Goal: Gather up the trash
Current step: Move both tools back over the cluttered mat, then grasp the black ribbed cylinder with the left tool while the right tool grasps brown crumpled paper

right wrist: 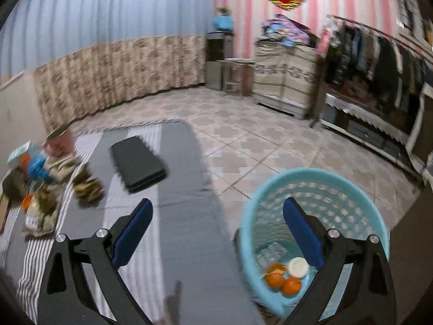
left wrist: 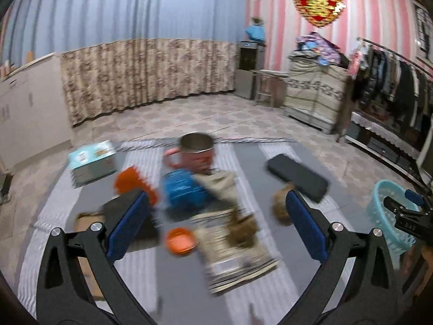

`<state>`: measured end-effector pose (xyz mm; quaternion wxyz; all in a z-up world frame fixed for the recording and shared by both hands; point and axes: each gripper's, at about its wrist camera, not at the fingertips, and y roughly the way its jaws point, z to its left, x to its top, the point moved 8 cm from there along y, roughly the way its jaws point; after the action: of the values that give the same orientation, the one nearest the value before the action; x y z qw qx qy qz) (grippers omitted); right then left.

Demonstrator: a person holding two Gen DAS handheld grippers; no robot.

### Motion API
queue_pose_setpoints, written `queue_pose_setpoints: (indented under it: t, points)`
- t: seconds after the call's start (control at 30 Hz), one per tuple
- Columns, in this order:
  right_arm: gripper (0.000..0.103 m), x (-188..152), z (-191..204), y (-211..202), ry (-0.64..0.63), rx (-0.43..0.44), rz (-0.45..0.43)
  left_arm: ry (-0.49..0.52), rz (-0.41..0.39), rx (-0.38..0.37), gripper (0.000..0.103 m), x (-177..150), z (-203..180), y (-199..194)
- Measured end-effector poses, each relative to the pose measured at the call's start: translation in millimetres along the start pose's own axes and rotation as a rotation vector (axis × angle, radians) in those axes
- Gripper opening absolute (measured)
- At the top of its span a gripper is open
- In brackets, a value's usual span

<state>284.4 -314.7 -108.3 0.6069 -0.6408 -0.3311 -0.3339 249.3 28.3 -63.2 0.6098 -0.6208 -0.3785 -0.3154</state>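
Note:
My left gripper [left wrist: 216,211] is open and empty above a grey striped table [left wrist: 189,292]. Below it lie orange peel pieces [left wrist: 180,239], a crumpled blue wrapper [left wrist: 184,189], brown wrappers [left wrist: 235,233] and another orange scrap [left wrist: 132,181]. A light blue trash basket [right wrist: 311,216] stands on the floor past the table's right edge; it holds orange peels [right wrist: 282,281], a white lid [right wrist: 297,266] and clear plastic. My right gripper [right wrist: 217,226] is open and empty, its right finger over the basket's mouth. The basket also shows at the right in the left wrist view [left wrist: 384,211].
A pink mug [left wrist: 196,153] and a teal box [left wrist: 92,161] stand at the table's far side. A black case [left wrist: 296,176] lies at the right of the table. A flat cardboard piece [left wrist: 86,224] lies at left. Tiled floor, cabinet and clothes rack lie beyond.

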Motion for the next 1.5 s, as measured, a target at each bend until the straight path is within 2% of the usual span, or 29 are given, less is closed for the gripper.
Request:
queue_pose_setpoints:
  t: [0.17,0.3,0.53,0.67,0.9,1.13,1.2,1.27,1.37,1.5]
  points:
    - [0.095,-6.8,49.4,7.7,-0.003,0.1,0.037,-0.054,0.036,0.084,0.098,-21.3,68.7,-6.2]
    - [0.095,-16.0,84.9,17.5,-0.016,0.139,0.072,-0.085,0.067,0.133,0.098,-36.2,110.5,-6.7]
    - [0.095,-24.0,121.0,33.0,0.033,0.202,0.142,-0.101,0.138,0.148,0.098,-57.2,142.5,14.2]
    - [0.095,-23.1,123.6,40.6,0.068,0.166,0.158,-0.111,0.172,0.117,0.098,-60.8,137.5,29.9]
    - [0.095,-24.5,123.4,52.9,0.087,0.094,0.179,-0.109,0.18,0.064,0.098,-37.8,105.2,65.9]
    - [0.095,-23.9,115.9,50.3,0.069,0.033,0.186,-0.069,0.23,0.098,0.097,-34.1,90.3,98.8]
    - [0.095,-21.6,116.1,46.6,0.073,0.058,0.17,-0.061,0.243,0.098,0.096,-37.7,89.1,103.6]
    - [0.095,-20.6,117.6,45.3,0.091,0.09,0.166,-0.057,0.257,0.083,0.089,-41.0,86.9,106.5]
    - [0.095,-24.2,117.6,51.9,0.108,0.09,0.191,-0.045,0.27,0.085,0.078,-44.4,89.6,109.4]
    - [0.095,-28.3,120.9,61.6,0.098,0.09,0.218,-0.041,0.256,0.072,0.076,-43.2,90.2,105.6]
